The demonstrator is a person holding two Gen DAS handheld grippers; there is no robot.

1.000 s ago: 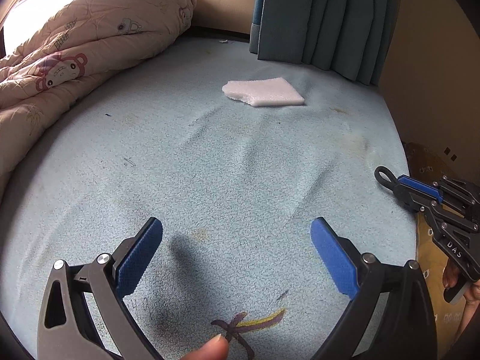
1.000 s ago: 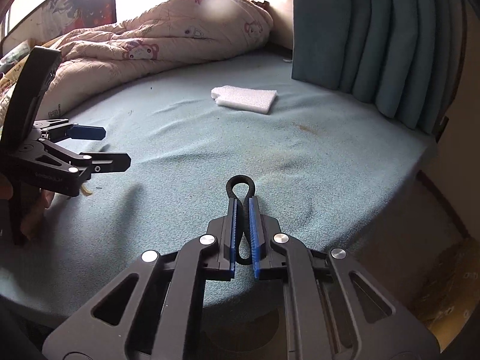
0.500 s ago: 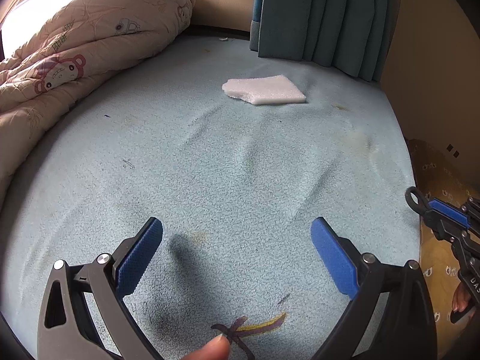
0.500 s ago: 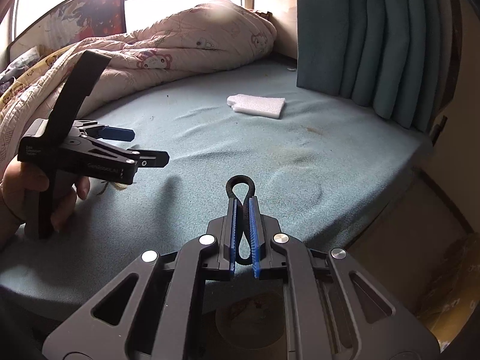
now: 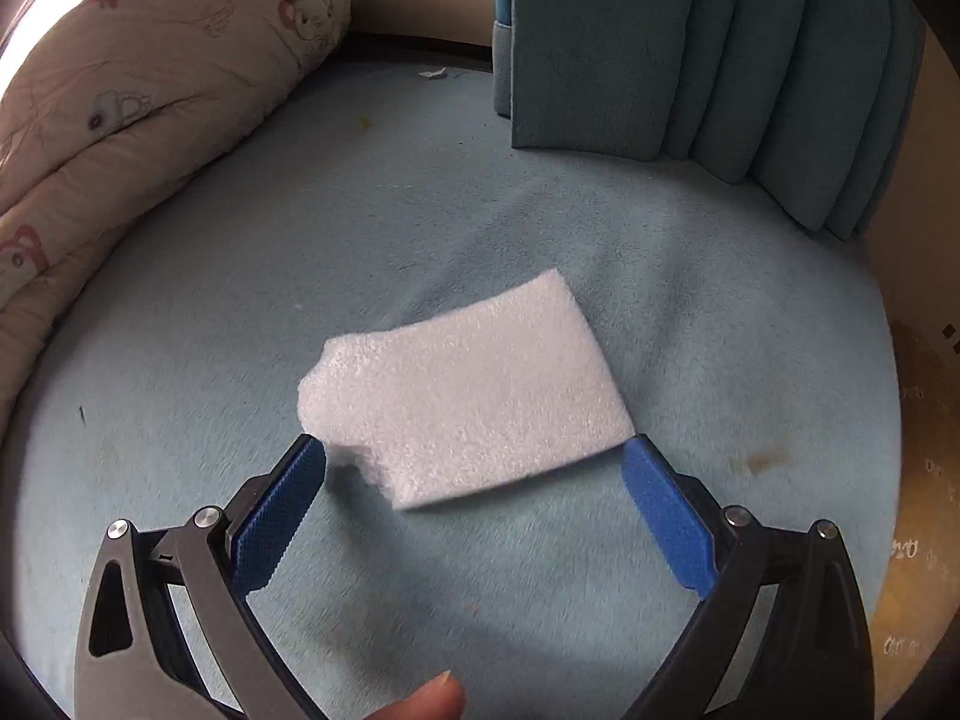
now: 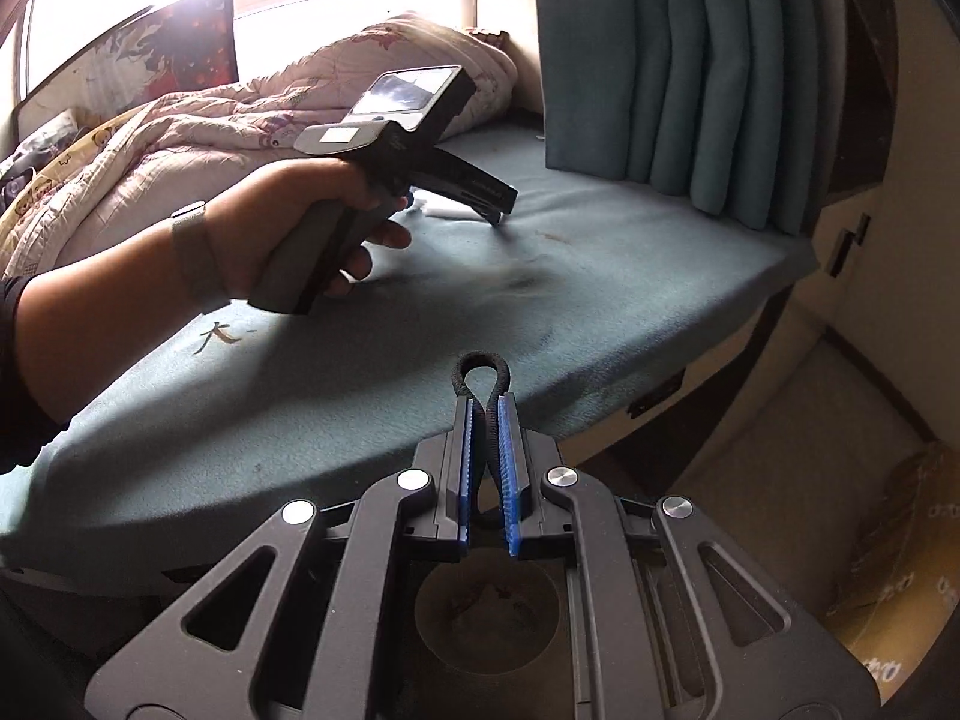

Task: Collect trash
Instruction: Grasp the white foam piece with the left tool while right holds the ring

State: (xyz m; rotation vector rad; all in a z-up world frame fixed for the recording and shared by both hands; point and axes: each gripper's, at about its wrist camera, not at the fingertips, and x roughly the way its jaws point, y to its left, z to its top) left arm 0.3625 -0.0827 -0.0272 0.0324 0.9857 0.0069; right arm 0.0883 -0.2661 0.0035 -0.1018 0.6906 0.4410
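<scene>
Left gripper: jaws wide apart, blue pads flanking the near edge of a white foam piece; the pads sit just at its two near corners, not pressing on it as far as I can tell, and the foam lies flat on the light blue bed cover. A fingertip shows at the bottom edge of the left wrist view. Right gripper: jaws together, clamped on a black elastic loop (looks like a hair tie) whose bend sticks out past the fingertips; it hangs over the near edge of the bed. From the right wrist view the person's hand carries the left tool, tilted down toward the foam. Further out: patterned quilt bunched at the left, teal curtain at the back, a tiny white scrap near the curtain's foot. Judgement: one item is in hand, the foam is lined up but not yet gripped, the scrap is untouched, and no bin or bag can be identified, so nothing is visibly disposed of.
</scene>
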